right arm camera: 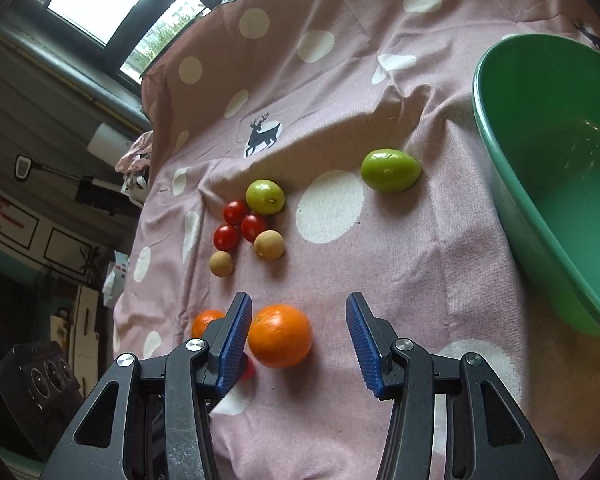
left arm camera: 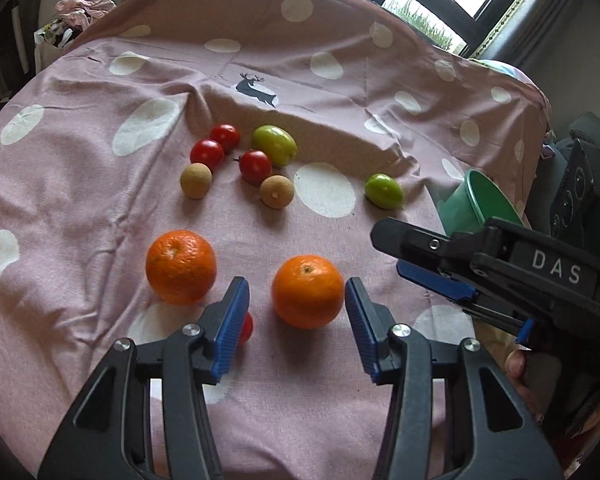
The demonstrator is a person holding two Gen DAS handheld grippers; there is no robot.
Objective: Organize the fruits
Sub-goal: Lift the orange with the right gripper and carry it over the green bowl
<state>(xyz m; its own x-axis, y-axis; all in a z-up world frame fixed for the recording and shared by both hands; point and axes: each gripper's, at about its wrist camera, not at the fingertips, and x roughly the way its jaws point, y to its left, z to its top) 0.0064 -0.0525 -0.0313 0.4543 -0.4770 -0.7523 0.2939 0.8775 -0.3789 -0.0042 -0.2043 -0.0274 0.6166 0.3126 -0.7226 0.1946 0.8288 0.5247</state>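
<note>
Two oranges lie on the pink dotted cloth: one (left arm camera: 307, 291) between the open jaws of my left gripper (left arm camera: 297, 320), one (left arm camera: 181, 266) to its left. A small red tomato (left arm camera: 246, 326) peeks from behind the left finger. Farther back lie three red tomatoes (left arm camera: 255, 166), two tan longans (left arm camera: 276, 191) and two green fruits (left arm camera: 383, 191). My right gripper (right arm camera: 298, 340) is open; the near orange (right arm camera: 280, 335) sits by its left finger. The green bowl (right arm camera: 500, 152) stands at the right. The right gripper also shows in the left wrist view (left arm camera: 420, 258).
The cloth (left arm camera: 100, 200) is wrinkled, with a raised fold behind the fruit. A window and dark frame lie beyond the far edge. A black device (left arm camera: 580, 192) sits off the right side, and clutter (right arm camera: 40, 380) lies off the left.
</note>
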